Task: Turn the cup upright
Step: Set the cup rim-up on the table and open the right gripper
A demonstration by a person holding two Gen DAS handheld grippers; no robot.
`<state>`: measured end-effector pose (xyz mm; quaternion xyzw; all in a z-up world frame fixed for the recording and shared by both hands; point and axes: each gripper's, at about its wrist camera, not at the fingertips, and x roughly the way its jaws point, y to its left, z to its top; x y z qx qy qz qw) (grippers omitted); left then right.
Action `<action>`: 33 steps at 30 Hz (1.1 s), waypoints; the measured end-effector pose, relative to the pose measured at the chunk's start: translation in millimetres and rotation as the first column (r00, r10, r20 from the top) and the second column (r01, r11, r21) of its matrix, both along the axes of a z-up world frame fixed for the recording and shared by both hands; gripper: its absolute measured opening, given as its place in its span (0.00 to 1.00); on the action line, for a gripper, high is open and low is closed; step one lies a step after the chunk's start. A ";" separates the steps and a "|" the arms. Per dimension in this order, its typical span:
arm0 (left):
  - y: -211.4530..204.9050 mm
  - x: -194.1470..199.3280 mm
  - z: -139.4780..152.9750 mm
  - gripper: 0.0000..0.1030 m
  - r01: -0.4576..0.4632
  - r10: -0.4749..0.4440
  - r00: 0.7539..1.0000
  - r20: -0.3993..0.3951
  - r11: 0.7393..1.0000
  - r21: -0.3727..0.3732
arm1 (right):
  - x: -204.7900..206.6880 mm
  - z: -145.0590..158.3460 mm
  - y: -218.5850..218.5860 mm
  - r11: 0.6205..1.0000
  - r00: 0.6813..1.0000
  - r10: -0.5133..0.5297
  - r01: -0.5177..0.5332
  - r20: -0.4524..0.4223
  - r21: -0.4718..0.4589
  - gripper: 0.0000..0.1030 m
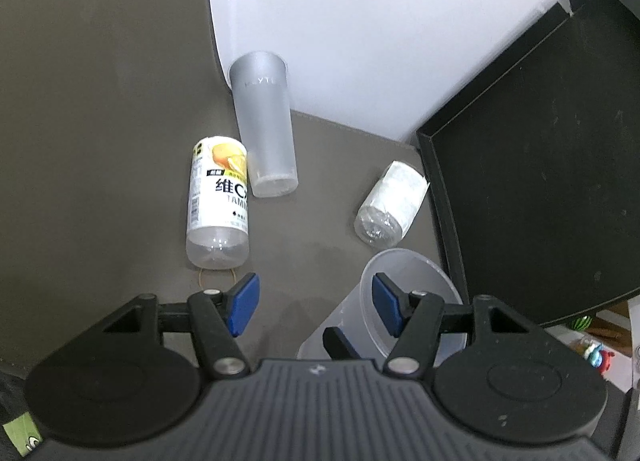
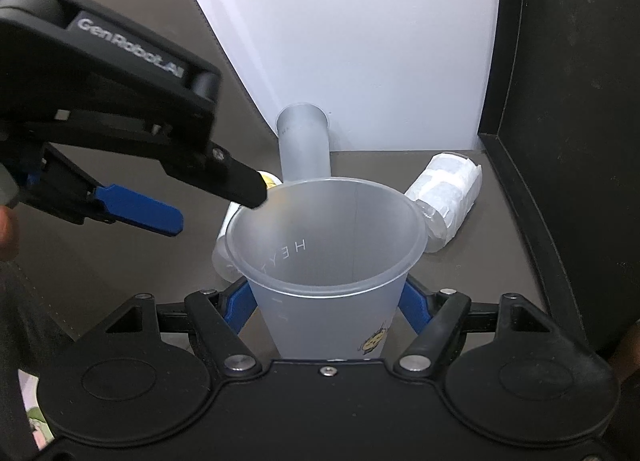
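A frosted translucent cup (image 2: 320, 261) with a small yellow cartoon print is held between the blue pads of my right gripper (image 2: 326, 301), which is shut on its wall just below the rim. The cup is tilted, and its open mouth faces up and away from that camera. In the left wrist view the same cup (image 1: 424, 273) sits at the lower right. My left gripper (image 1: 316, 301) is open with nothing between its pads. Its right finger hangs over the cup's mouth. From the right wrist, the left gripper (image 2: 216, 209) reaches in from the upper left, one black fingertip at the rim.
A tall frosted cup (image 1: 264, 129) stands at the back against a white board (image 1: 360, 21). A yellow-labelled bottle (image 1: 218, 201) and a white-labelled clear bottle (image 1: 390, 201) lie on the brown mat. A black tray (image 1: 540, 181) rises on the right. A rubber band (image 1: 216, 275) lies near the left pad.
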<state>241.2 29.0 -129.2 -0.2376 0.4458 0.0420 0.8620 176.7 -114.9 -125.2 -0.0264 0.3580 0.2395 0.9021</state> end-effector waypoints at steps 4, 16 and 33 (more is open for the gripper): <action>-1.9 -2.3 -5.1 0.59 0.006 -0.005 1.000 -0.018 1.000 0.010 | -2.2 0.7 2.9 1.000 1.000 0.009 -0.009 0.003 -0.017 0.72; -1.7 -6.1 -4.5 0.59 0.025 -0.025 1.000 -0.018 1.000 -0.008 | -4.9 0.4 -0.3 1.000 1.000 0.002 -0.002 -0.022 -0.017 0.72; -1.3 -10.9 -8.8 0.59 0.025 -0.025 0.999 -0.027 1.000 -0.015 | 4.8 -4.2 -6.5 1.000 0.998 0.004 -0.005 -0.057 -0.010 0.72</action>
